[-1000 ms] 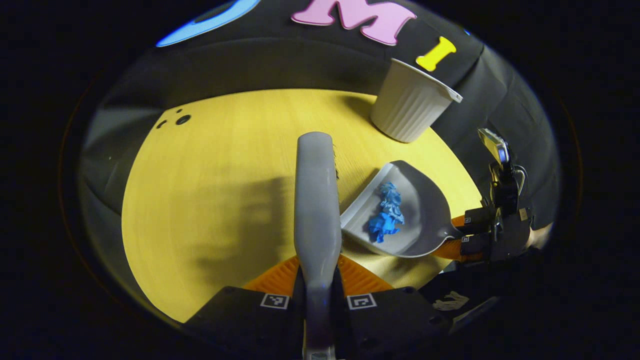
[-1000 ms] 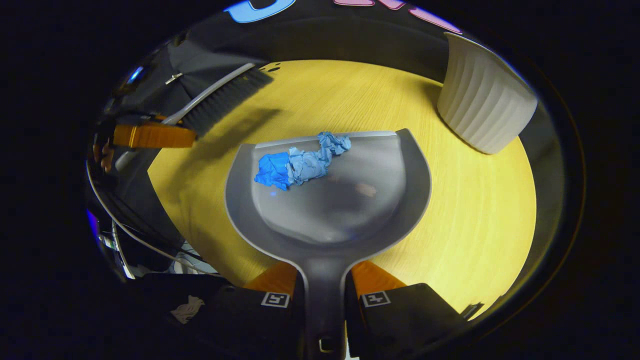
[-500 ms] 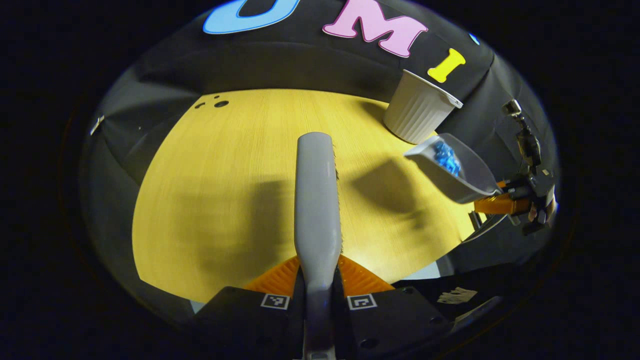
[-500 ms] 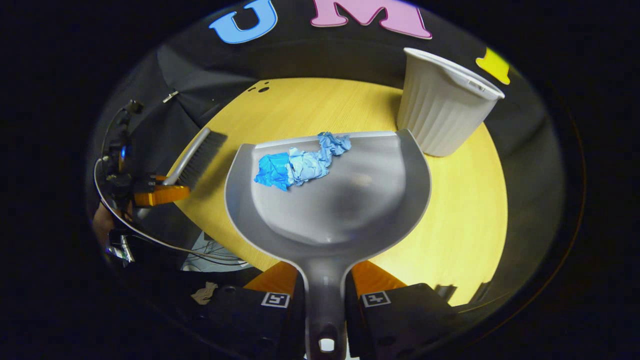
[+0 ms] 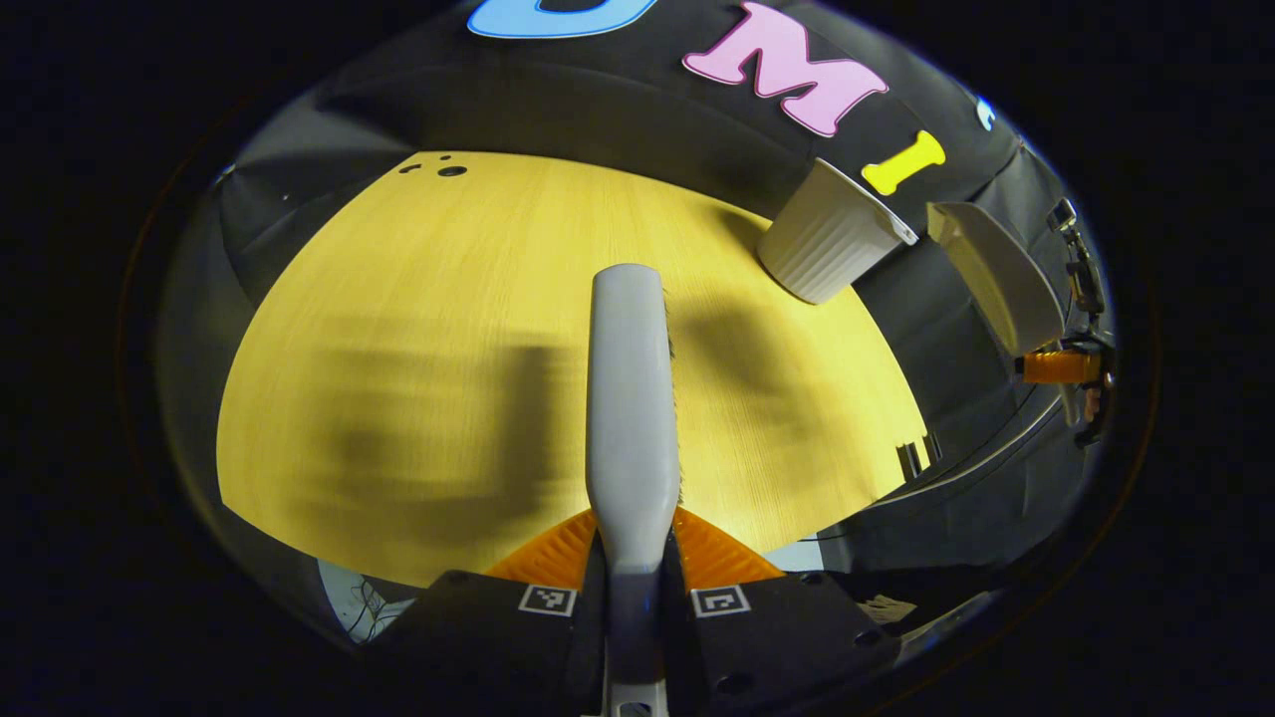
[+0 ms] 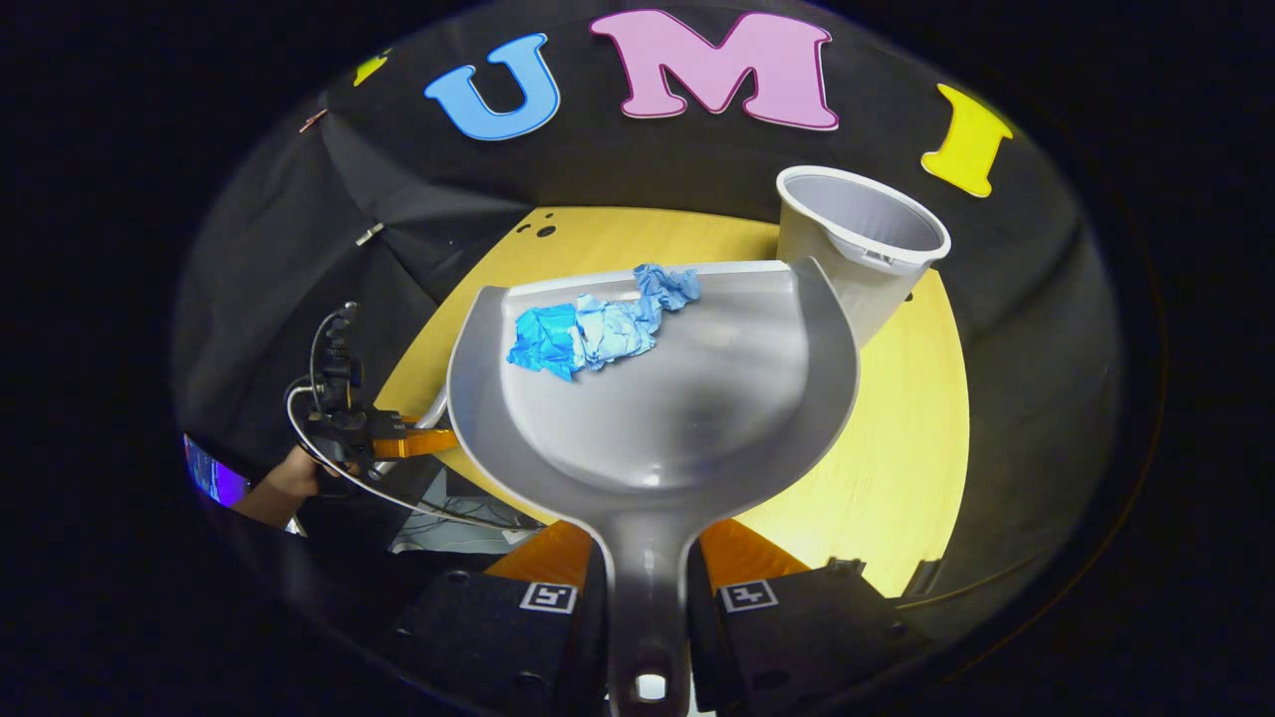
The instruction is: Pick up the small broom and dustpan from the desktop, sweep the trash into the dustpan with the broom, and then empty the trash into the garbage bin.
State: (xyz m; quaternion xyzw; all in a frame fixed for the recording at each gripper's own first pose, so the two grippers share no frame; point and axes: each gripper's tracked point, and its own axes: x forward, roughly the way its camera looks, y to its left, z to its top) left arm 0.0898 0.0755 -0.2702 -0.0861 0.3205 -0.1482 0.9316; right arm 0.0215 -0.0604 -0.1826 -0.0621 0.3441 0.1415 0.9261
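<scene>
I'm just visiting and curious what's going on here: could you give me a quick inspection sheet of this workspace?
Surface: yellow wooden desktop, bare.
Job's things: grey dustpan lifted, holding crumpled blue trash; broom; white ribbed garbage bin upright, looks empty.
Clutter: nothing seen.
Grippers: right gripper fingers clamp the dustpan handle; left gripper fingers clamp the broom handle.
Cables: wires by the left gripper.
Surroundings: black cloth wall.

Trash (image 6: 598,329) in dustpan (image 6: 677,418), before bin (image 6: 862,239)

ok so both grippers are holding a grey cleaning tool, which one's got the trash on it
The dustpan, held by the right gripper: the crumpled blue trash lies near its front lip. The left gripper's broom carries nothing.
</scene>
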